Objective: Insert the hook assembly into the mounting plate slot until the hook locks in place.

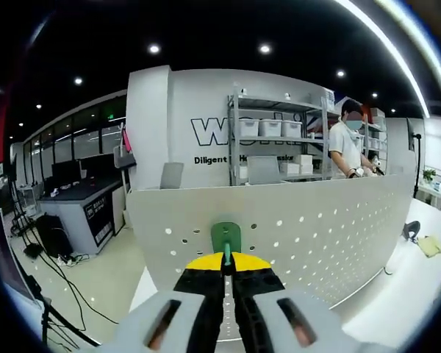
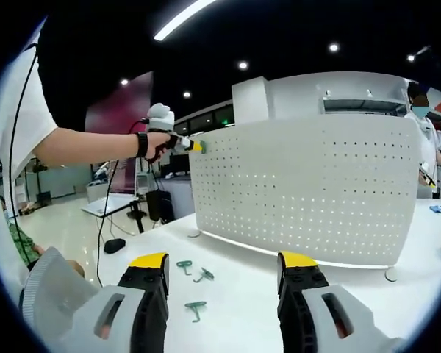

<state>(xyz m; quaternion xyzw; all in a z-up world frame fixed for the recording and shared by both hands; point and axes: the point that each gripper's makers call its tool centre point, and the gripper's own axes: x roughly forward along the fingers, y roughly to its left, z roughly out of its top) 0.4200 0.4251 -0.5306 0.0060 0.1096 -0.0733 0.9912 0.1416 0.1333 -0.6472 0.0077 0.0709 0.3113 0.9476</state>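
Presently: left claw (image 1: 227,266) clamps green hook (image 1: 226,237) against perforated plate (image 1: 309,228) for insertion; right claw (image 2: 222,273), open, waits over spare hooks (image 2: 195,309) on bench (image 2: 228,254) before plate.

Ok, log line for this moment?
left gripper shut on green hook at pegboard edge | right gripper open | three spare hooks on table

Counts:
- Pegboard mounting plate (image 2: 309,198): one, white, upright on desk (image 2: 235,294), curved.
- Green hooks: four total. One hook (image 1: 226,239) pinched in left gripper (image 1: 226,268) at plate's top edge. Three loose on desk near its front edge: first (image 2: 184,266), second (image 2: 203,276), third (image 2: 195,309).
- Grippers: two; right gripper (image 2: 224,283) with jaws apart, nothing between.
- People: two; one person (image 1: 347,147) standing behind plate, other is holder's arm (image 2: 95,147).
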